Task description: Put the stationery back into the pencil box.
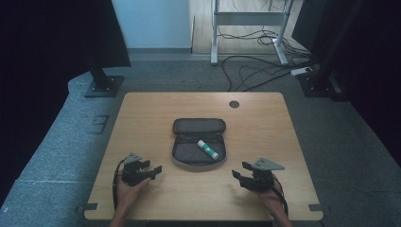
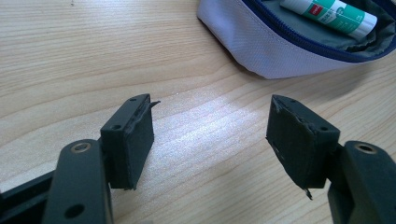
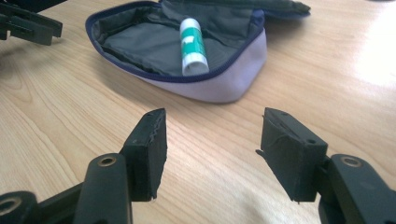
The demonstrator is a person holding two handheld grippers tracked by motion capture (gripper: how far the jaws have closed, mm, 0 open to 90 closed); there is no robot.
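An unzipped grey pencil case (image 1: 198, 142) lies open in the middle of the wooden table (image 1: 142, 113), its lid folded back. A white and green glue stick (image 1: 208, 149) rests inside it (image 3: 192, 44) (image 2: 329, 15). My left gripper (image 1: 158, 170) sits at the near left of the table, open, with bare wood between its pads (image 2: 210, 135). At the near right, my right gripper (image 1: 236, 175) is also open and empty (image 3: 212, 144), facing the case (image 3: 205, 84) from a short way off.
A round cable hole (image 1: 234, 104) sits near the table's far edge. Beyond the table are a desk frame (image 1: 250, 28), floor cables (image 1: 255, 71) and black stands (image 1: 101, 80) on grey carpet. The other gripper (image 3: 28, 23) shows at the top left of the right gripper view.
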